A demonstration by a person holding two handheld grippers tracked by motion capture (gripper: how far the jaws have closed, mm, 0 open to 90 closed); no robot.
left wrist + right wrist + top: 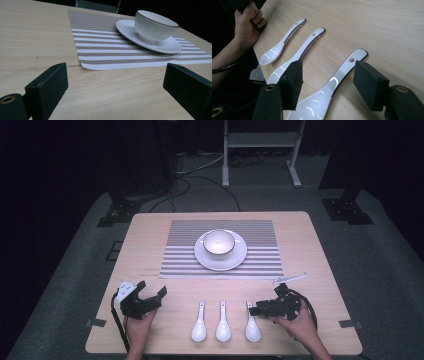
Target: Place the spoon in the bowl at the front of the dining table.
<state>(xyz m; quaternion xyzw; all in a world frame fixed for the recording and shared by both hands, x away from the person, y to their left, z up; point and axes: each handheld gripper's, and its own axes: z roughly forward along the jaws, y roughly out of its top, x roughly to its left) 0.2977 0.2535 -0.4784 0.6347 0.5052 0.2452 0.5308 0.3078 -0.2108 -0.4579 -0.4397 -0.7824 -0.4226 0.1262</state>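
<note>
Barely started: my right gripper [325, 86] is wide open, holding nothing, jaws straddling the nearest spoon [329, 87] handle. Left gripper [142, 300] idles open, empty. Bowl [218, 243] waits ahead.

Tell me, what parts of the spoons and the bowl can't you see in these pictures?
- Right spoon: in the right gripper view its scoop end is cut off by the bottom edge.
- Middle spoon: in that same view its scoop sits partly behind one black jaw.
- Bowl: the left gripper view looks from low down, so its inside is hidden by its own wall.
</note>
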